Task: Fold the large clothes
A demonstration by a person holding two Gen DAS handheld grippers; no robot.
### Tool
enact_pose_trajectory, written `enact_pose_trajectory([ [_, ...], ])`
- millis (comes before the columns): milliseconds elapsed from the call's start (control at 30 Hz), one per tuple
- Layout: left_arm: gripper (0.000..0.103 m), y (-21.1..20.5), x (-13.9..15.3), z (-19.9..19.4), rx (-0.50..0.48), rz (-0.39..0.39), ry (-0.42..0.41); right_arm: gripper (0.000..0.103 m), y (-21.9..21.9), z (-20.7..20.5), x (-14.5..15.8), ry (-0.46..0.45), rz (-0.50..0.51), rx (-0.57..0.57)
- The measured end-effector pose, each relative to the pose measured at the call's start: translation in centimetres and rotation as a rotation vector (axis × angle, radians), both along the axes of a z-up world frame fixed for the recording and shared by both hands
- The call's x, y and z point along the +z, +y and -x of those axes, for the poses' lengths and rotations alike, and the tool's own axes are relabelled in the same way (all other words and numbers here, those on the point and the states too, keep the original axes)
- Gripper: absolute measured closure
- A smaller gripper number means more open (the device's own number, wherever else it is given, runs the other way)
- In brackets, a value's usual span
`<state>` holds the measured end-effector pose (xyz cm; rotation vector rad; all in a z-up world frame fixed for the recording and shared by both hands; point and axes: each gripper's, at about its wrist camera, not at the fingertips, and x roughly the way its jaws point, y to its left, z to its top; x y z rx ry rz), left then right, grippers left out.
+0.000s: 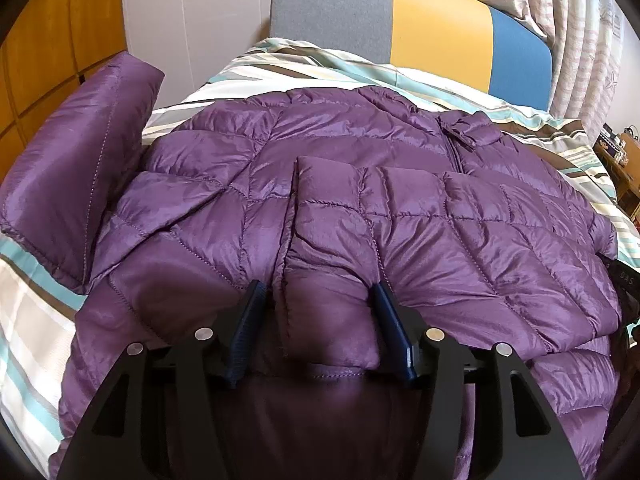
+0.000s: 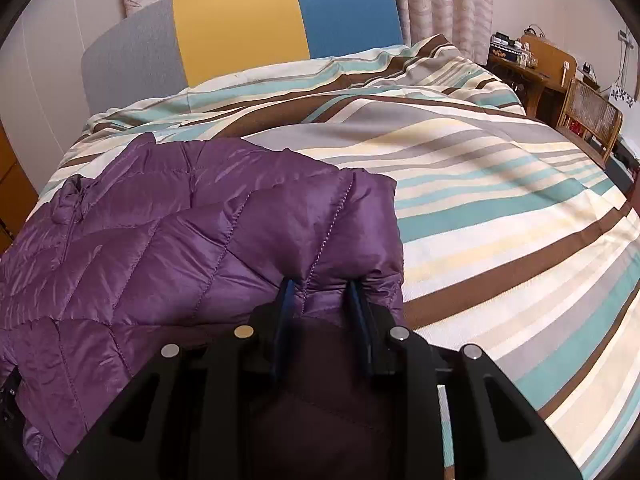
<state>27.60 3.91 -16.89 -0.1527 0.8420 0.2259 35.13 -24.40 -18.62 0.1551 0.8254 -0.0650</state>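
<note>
A purple quilted down jacket [image 1: 360, 184] lies spread on a striped bed cover [image 1: 24, 320], collar and zip toward the headboard. One sleeve [image 1: 76, 168] sticks out at the left. My left gripper [image 1: 318, 300] is shut on a puffy fold near the jacket's near edge, with the blue pads [image 1: 252, 312] pressing into the fabric on both sides. In the right wrist view the jacket [image 2: 160, 232] fills the left half, and its right edge ends on the bed cover [image 2: 500, 200]. There my right gripper [image 2: 320, 292] is shut on the jacket's right corner, along a seam.
A grey, yellow and blue headboard [image 2: 240, 20] stands at the far end of the bed, with patterned curtains [image 1: 580, 40] behind it. Wooden wardrobe doors [image 1: 48, 40] are at the left. A wooden desk and a rattan chair [image 2: 588, 116] stand to the right of the bed.
</note>
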Motion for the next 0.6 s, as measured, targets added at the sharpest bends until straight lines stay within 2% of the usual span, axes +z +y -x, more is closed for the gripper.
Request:
enact_pose_trajectory([
  [333,0.046,0.0,0.0,0.1,0.000,0.000,-0.001,0.073,0.8,0.8,1.2,-0.008,0.018,0.018],
  [433,0.046,0.0,0.0,0.1,0.000,-0.002,-0.001,0.069,0.7,2.3,2.4,-0.041,0.007,0.043],
  [600,0.046,0.0,0.0,0.1,0.000,-0.001,-0.002,0.069,1.7,5.3,4.0,-0.072,-0.013,0.116],
])
